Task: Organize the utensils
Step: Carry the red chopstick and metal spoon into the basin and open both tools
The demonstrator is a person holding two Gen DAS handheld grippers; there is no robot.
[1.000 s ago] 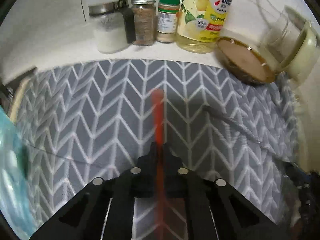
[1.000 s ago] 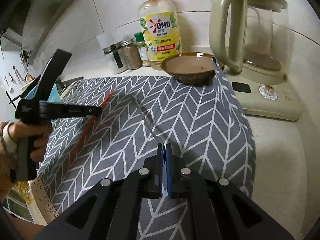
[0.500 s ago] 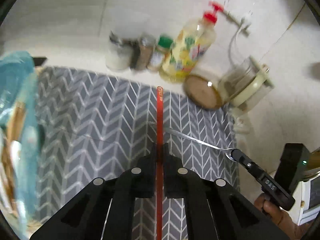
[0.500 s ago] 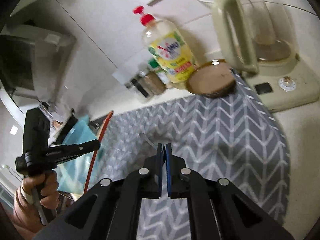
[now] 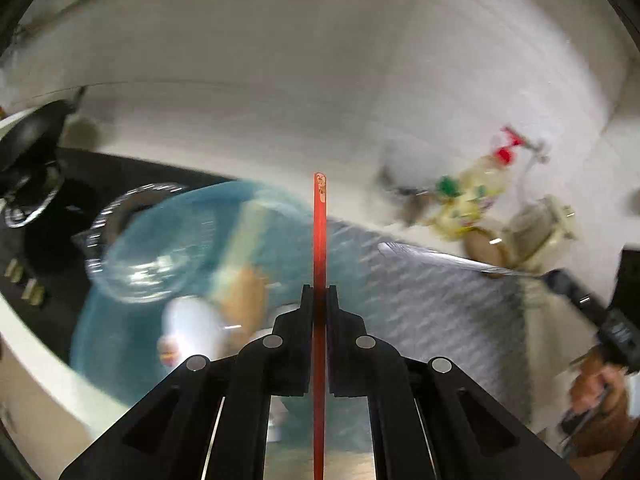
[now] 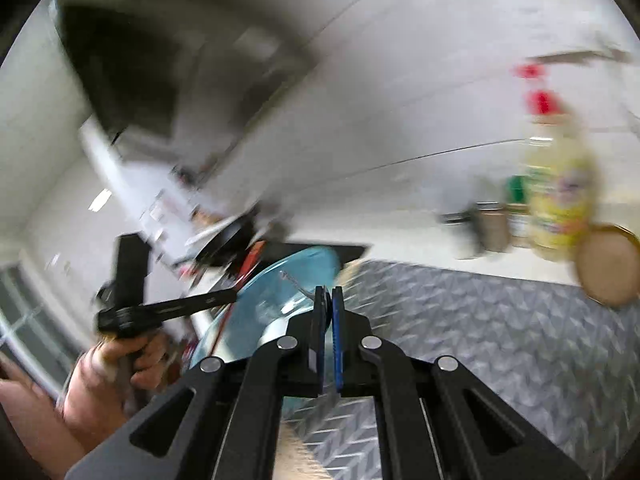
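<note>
Left wrist: left gripper (image 5: 319, 296) clamped on red utensil (image 5: 319, 236), carried toward blue basin (image 5: 276, 208). Right gripper (image 6: 328, 300) pinching metal utensil (image 5: 436, 255). Next: lower, then release.

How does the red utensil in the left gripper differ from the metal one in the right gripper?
The red utensil is a thin, straight, red strip; the metal utensil is silver with a slim shiny handle. The red utensil shows sharp along the left gripper; the metal utensil is motion-blurred, so its type is unclear. In the left wrist view the red one points toward the wall, the metal one lies across the frame. Each is clamped in a shut gripper; the right gripper grips the metal one.
</note>
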